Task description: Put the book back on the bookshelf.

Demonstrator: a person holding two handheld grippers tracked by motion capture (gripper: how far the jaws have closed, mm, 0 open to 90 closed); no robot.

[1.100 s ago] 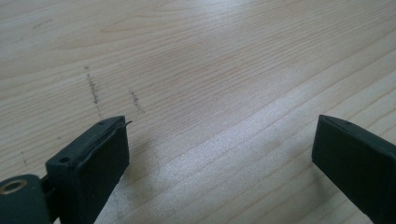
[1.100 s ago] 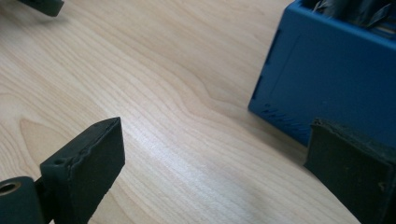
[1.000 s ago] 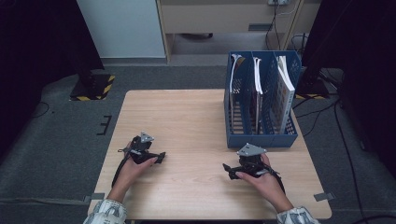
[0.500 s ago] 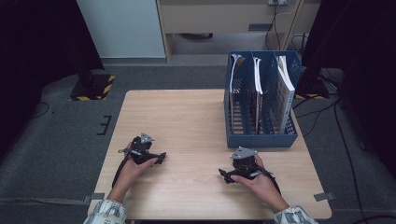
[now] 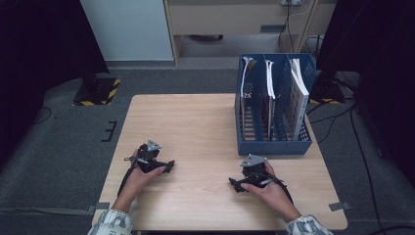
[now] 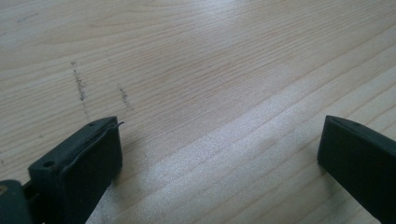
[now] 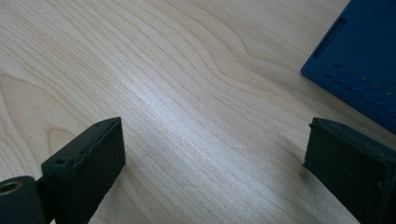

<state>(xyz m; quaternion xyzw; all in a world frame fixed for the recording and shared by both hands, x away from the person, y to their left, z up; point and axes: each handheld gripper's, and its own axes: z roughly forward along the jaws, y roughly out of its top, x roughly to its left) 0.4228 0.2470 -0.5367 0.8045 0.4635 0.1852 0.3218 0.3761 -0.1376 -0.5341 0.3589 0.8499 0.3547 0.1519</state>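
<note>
left gripper (image 5: 169, 165): fingers spread, empty, resting low on bench (image 5: 195, 127) | right gripper (image 5: 234, 184): fingers spread, empty | blue file rack (image 5: 274, 142) just beyond right fingers, books upright, likely next target

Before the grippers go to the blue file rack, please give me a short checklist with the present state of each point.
1. Left gripper jaws wide apart, nothing between: ok.
2. Right gripper jaws wide apart, nothing between: ok.
3. Blue file rack upright at the table's far right: ok.
4. Books upright in its compartments: ok.
5. Table bare between grippers and rack: ok.
6. How tightly the books sit: cannot tell.
</note>
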